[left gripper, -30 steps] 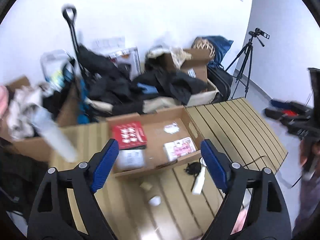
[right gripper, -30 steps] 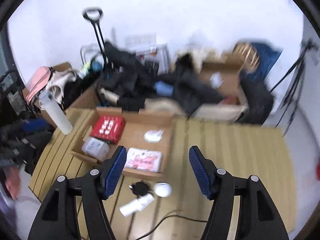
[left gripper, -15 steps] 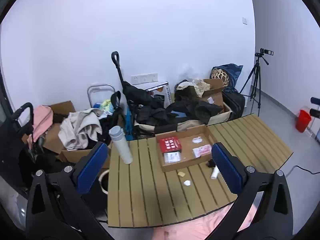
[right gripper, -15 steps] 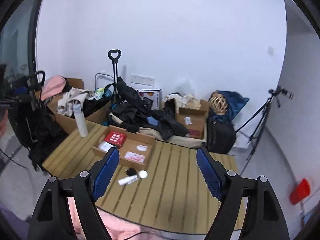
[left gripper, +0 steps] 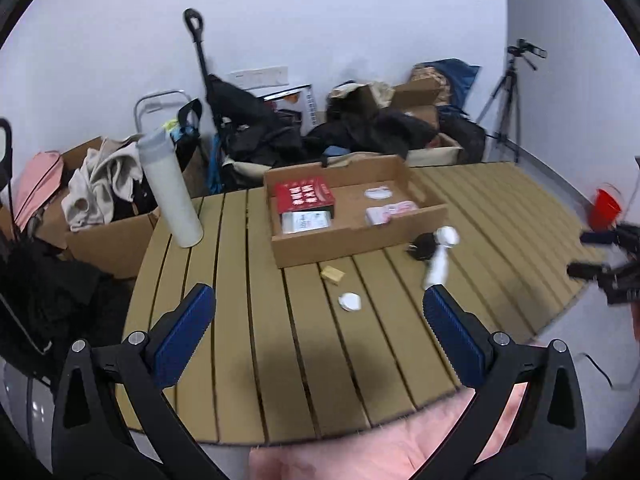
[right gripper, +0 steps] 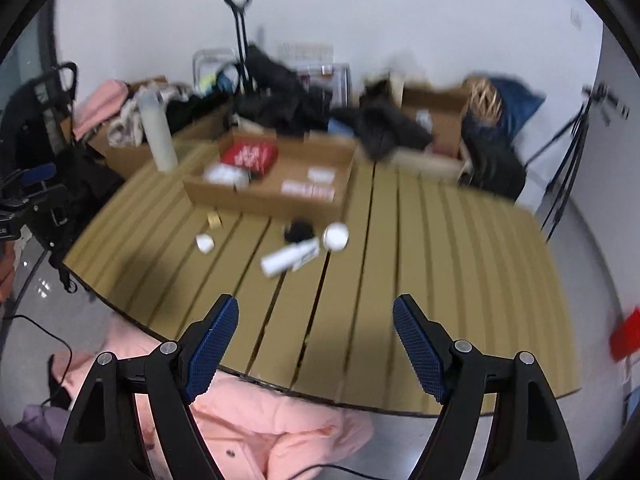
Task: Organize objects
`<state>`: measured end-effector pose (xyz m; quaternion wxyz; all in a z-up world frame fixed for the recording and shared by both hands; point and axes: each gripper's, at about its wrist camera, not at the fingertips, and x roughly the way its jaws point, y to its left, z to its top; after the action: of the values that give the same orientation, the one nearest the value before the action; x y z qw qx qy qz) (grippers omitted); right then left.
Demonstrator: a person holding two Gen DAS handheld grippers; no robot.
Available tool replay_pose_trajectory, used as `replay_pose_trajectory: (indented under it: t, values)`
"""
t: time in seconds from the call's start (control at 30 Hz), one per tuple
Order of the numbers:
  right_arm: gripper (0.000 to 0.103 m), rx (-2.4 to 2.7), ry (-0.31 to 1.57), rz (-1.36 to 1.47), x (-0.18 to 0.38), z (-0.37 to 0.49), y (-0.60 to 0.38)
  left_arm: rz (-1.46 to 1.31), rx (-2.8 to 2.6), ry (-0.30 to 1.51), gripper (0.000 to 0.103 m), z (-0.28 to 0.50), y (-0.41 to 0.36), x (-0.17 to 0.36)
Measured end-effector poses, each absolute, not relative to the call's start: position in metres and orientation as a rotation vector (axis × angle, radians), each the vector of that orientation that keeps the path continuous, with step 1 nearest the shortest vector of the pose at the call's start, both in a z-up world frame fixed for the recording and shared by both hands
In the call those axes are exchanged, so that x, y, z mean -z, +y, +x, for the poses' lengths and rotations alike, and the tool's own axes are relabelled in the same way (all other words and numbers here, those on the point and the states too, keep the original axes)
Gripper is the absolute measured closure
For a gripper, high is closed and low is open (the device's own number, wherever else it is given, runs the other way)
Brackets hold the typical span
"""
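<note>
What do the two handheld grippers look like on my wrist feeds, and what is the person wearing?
Both look alike. The left gripper and right gripper each have two black plastic arms with triangular cut-outs and silver rivets. Their fingers carry blue ribbed pads. No cable shows on either. Below the slatted table edge, pink fleecy clothing is visible.

Both wrist views look obliquely down from the near edge. Left sits further left; both share the slatted table (left gripper: 304, 344) and cardboard tray (right gripper: 280, 200).

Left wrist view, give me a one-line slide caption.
Open left gripper above a slatted table, facing a cardboard tray, white bottle and loose small items.
</note>
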<state>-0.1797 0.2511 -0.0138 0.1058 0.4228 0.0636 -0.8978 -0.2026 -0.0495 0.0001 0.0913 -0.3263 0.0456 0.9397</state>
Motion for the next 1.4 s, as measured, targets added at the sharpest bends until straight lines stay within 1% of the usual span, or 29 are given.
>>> replay_pose_trajectory:
  t: [0.1, 0.2, 0.33, 0.43, 0.47, 0.53, 0.57, 0.6, 0.67, 0.73, 0.77, 0.93, 1.03, 1.07, 1.13, 1.17, 1.2, 1.33, 1.4]
  values:
    - [0.02, 2.604, 0.078, 1.27, 0.049, -0.201, 0.246, -1.043, -2.808, 0.035, 0.0, -0.23, -0.049, 0.041]
    - [0.02, 2.552, 0.001, 1.276, 0.077, -0.227, 0.234, -1.133, -2.766, -0.029, 0.0, -0.25, -0.045, 0.076]
    - [0.02, 2.517, -0.043, 1.324, 0.111, -0.26, 0.22, -1.207, -2.754, 0.034, 0.002, -0.271, -0.025, 0.127]
    - [0.02, 2.486, -0.108, 1.299, 0.124, -0.281, 0.208, -1.212, -2.723, 0.048, 0.005, -0.287, -0.015, 0.147]
    - [0.021, 2.487, -0.105, 1.282, 0.125, -0.287, 0.203, -1.212, -2.719, 0.058, 0.012, -0.294, -0.012, 0.152]
    - [0.029, 2.466, -0.094, 1.239, 0.127, -0.302, 0.189, -1.224, -2.7, 0.059, 0.035, -0.308, -0.007, 0.163]
    - [0.034, 2.44, -0.088, 1.228, 0.129, -0.312, 0.181, -1.248, -2.679, 0.046, 0.039, -0.316, -0.005, 0.169]
    - [0.038, 2.416, -0.078, 1.225, 0.132, -0.321, 0.172, -1.273, -2.655, 0.029, 0.046, -0.324, -0.004, 0.176]
    - [0.044, 2.388, -0.057, 1.208, 0.136, -0.334, 0.159, -1.263, -2.666, 0.038, 0.052, -0.328, -0.002, 0.18]
    - [0.046, 2.353, -0.048, 1.186, 0.141, -0.346, 0.145, -1.248, -2.644, 0.059, 0.077, -0.33, 0.002, 0.181]
    - [0.046, 2.338, -0.041, 1.18, 0.143, -0.35, 0.139, -1.247, -2.624, 0.053, 0.081, -0.33, 0.002, 0.18]
    - [0.048, 2.286, 0.061, 1.151, 0.155, -0.367, 0.101, -1.201, -2.676, -0.018, 0.081, -0.313, -0.022, 0.168]
    - [0.052, 2.247, 0.128, 1.153, 0.163, -0.372, 0.074, -1.173, -2.721, -0.177, 0.081, -0.302, -0.06, 0.155]
    - [0.054, 2.241, 0.163, 1.151, 0.166, -0.373, 0.064, -1.174, -2.727, -0.195, 0.081, -0.299, -0.067, 0.152]
    - [0.063, 2.25, 0.224, 1.177, 0.175, -0.377, 0.05, -1.181, -2.735, -0.201, 0.081, -0.294, -0.079, 0.145]
    - [0.075, 2.263, 0.255, 1.206, 0.181, -0.378, 0.046, -1.178, -2.745, -0.198, 0.081, -0.292, -0.081, 0.141]
    - [0.08, 2.285, 0.275, 1.215, 0.184, -0.378, 0.043, -1.168, -2.757, -0.196, 0.081, -0.289, -0.083, 0.136]
    - [0.08, 2.326, 0.271, 1.208, 0.165, -0.359, 0.055, -1.108, -2.763, -0.239, 0.081, -0.267, -0.084, 0.103]
    - [0.08, 2.371, 0.274, 1.157, 0.138, -0.333, 0.075, -1.09, -2.753, -0.229, 0.081, -0.253, -0.076, 0.085]
